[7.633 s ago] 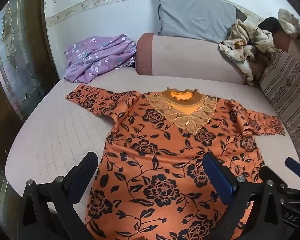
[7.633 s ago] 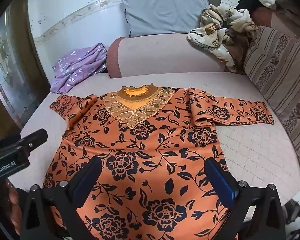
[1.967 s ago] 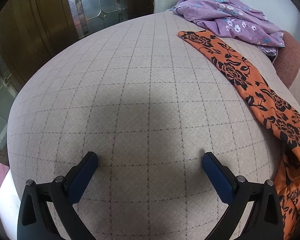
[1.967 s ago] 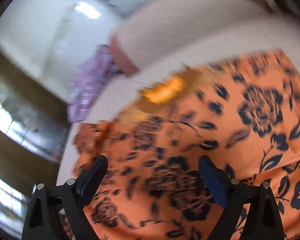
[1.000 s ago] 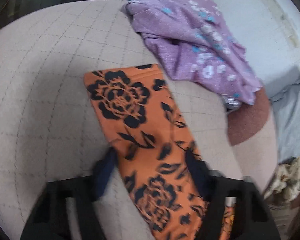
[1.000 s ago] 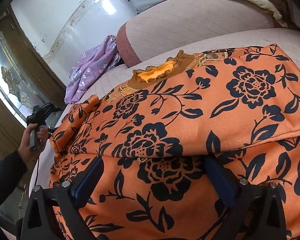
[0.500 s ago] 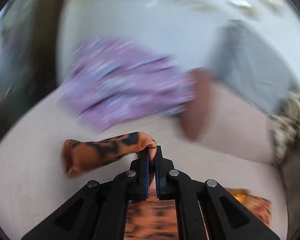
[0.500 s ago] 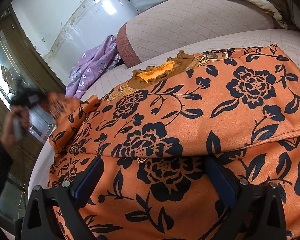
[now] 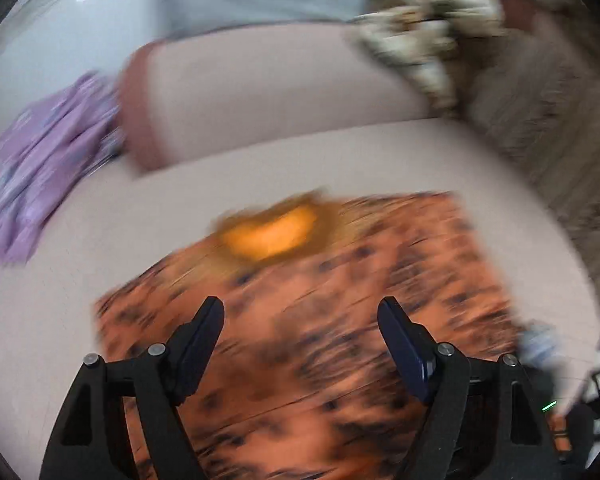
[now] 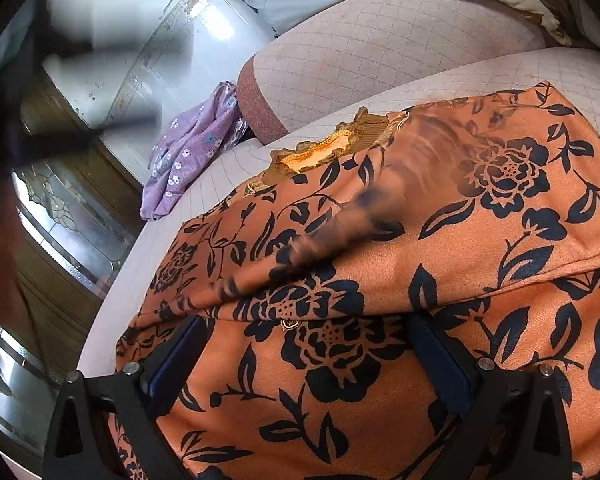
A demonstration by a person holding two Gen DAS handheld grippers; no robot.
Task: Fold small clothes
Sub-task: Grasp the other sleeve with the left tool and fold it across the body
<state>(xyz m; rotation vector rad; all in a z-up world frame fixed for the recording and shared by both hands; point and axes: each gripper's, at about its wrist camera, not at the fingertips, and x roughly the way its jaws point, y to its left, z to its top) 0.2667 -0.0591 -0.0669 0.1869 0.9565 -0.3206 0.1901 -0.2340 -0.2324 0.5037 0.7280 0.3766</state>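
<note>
Both claws gape wide, gripping nothing: left claw (image 9: 300, 344) above orange blouse (image 9: 320, 320); right claw (image 10: 304, 354) low over it.

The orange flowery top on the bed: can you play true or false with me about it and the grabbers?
1. The orange top has black flowers on it. True.
2. The left gripper is squeezed shut. False: its jaws stand wide apart, with nothing between them.
3. A purple cloth lies by the wall, apart from the top. True.
4. The right gripper is lifting the top off the bed. False: it is open, low over the cloth, which lies flat.
5. The top's neck opening faces the pillows. True.
</note>
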